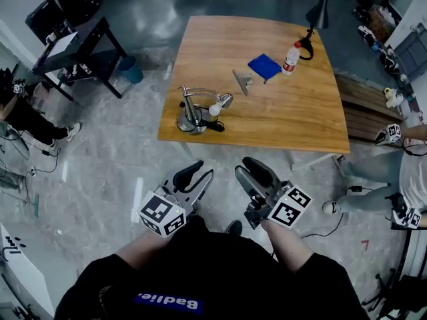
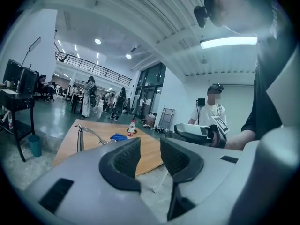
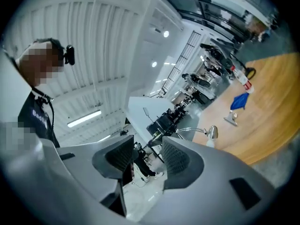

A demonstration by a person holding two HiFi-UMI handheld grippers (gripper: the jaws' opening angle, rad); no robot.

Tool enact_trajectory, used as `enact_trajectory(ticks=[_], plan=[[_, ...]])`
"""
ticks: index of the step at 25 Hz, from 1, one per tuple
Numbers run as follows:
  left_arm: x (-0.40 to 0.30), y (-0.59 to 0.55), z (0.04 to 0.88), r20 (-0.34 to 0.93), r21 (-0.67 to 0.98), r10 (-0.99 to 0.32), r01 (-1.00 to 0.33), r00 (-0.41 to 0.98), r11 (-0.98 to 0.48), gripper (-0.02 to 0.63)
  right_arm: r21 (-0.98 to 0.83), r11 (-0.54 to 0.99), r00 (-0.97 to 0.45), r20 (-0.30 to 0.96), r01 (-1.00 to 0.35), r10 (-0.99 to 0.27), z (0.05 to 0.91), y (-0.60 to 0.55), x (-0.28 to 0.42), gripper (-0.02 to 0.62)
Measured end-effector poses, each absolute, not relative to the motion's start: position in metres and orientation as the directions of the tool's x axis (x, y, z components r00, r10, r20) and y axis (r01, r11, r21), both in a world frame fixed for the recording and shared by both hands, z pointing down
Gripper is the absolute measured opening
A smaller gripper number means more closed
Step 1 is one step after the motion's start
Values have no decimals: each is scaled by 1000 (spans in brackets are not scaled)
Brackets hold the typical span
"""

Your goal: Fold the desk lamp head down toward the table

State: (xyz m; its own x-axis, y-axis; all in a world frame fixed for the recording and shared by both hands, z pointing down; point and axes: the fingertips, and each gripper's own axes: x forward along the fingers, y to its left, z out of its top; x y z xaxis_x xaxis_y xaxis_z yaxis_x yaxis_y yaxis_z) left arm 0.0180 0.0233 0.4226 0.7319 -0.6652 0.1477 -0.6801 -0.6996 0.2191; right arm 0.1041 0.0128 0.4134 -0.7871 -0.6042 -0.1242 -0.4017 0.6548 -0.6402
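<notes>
The desk lamp [image 1: 198, 109] stands on the wooden tabletop [image 1: 293, 115] near its front left corner, close to both the near edge and the left edge. Its round base [image 1: 191, 123] sits flat and a short post rises upright from it. From the top of the post the thin arm runs roughly level toward the right of the head view, about parallel to the near edge. At the arm's end the lamp head [image 1: 226, 100] tips downward, with the white bulb [image 1: 215, 110] pointing down and back toward the base. A dark cord lies just beside the base.

To the right of the lamp the tabletop is bare wood out to the right edge. Farther back lie a grey metal bracket [image 1: 243, 81] and a blue cloth [image 1: 265, 66], near each other. A capped bottle [image 1: 291, 57] stands upright just beyond the cloth; what it holds cannot be made out. A black lamp [image 1: 318, 15] stands at the far right corner.

Both tools are held off the tabletop, short of its near edge and over the floor. The left tool [image 1: 195, 177] has its jaws apart with nothing between them [image 2: 150, 156]. The right tool [image 1: 251, 173] is likewise open and empty [image 3: 147, 156]. They sit side by side, well apart from the lamp.

On the floor left of the tabletop stands a blue bin [image 1: 130, 70], its contents not discernible, beside a black desk [image 1: 83, 45].
</notes>
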Motion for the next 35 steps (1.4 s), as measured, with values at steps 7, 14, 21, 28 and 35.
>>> enact_trajectory(ticks=[7,14,21,28,35], plan=[[29,79,386,82,222,-607,-608,791,-762,49,-218,798,-810,-49,-562,-585,369,81,87,6],[14,107,365,47,197,-538,-536,842,-821,9,-116,803,-805,-40,-585,-592,353,106,52,6],[-1,120,366,34,199,-516,-512,856,-836,9,-59,804,-805,-9,-591,-593,360,120,27,5],[-12,129,364,36,191,-513,-510,857,-839,9,-62,806,-808,3,-589,-590,358,129,13,5],[-21,133,369,46,194,-521,-519,853,-833,9,-67,811,-813,10,-581,-582,361,135,3,5]])
